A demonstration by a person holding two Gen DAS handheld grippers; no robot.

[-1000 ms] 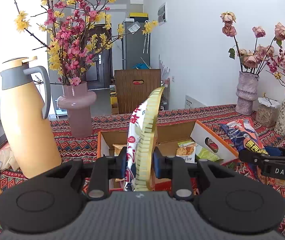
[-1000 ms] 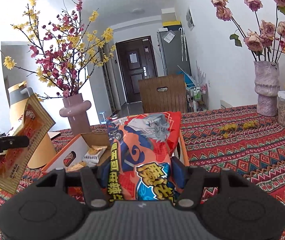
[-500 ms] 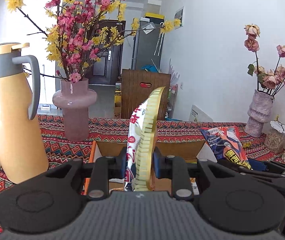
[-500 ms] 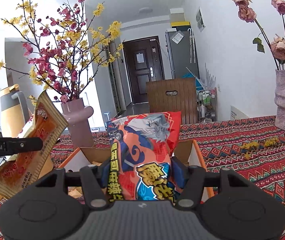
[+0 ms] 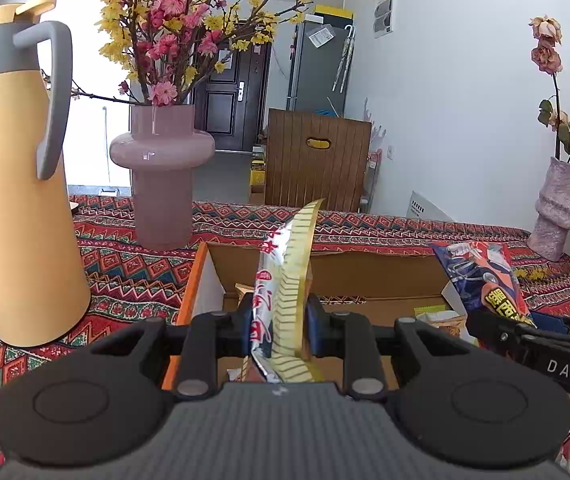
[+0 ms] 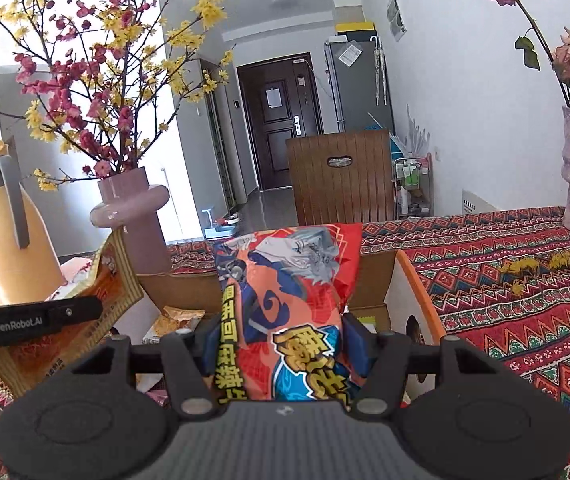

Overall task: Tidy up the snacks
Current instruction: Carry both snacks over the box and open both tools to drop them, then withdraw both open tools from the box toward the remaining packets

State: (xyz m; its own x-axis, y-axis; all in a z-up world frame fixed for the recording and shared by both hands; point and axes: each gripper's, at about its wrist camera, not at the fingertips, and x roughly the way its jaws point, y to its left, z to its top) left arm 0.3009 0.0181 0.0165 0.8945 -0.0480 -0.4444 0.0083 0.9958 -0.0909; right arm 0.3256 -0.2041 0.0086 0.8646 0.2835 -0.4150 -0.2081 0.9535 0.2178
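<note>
My left gripper (image 5: 279, 316) is shut on a yellow-and-white striped snack packet (image 5: 291, 280), held upright over the near left part of an open cardboard box (image 5: 365, 270) with orange sides. My right gripper (image 6: 281, 336) is shut on a red-and-blue snack bag (image 6: 289, 292), held over the same box (image 6: 413, 300). The red-and-blue bag also shows at the right in the left wrist view (image 5: 485, 276); the striped packet shows at the left in the right wrist view (image 6: 97, 292). Small snack packets (image 6: 177, 318) lie inside the box.
A yellow thermos jug (image 5: 13, 184) and a pink vase (image 5: 163, 184) with blossom branches stand left of the box on the patterned tablecloth (image 6: 505, 292). A lilac vase (image 5: 559, 208) with dried roses stands far right. A wooden chair back (image 5: 317, 160) is behind the table.
Both grippers have moved forward and lower toward the box with their packets still held; the box looks nearer and larger in both views.
</note>
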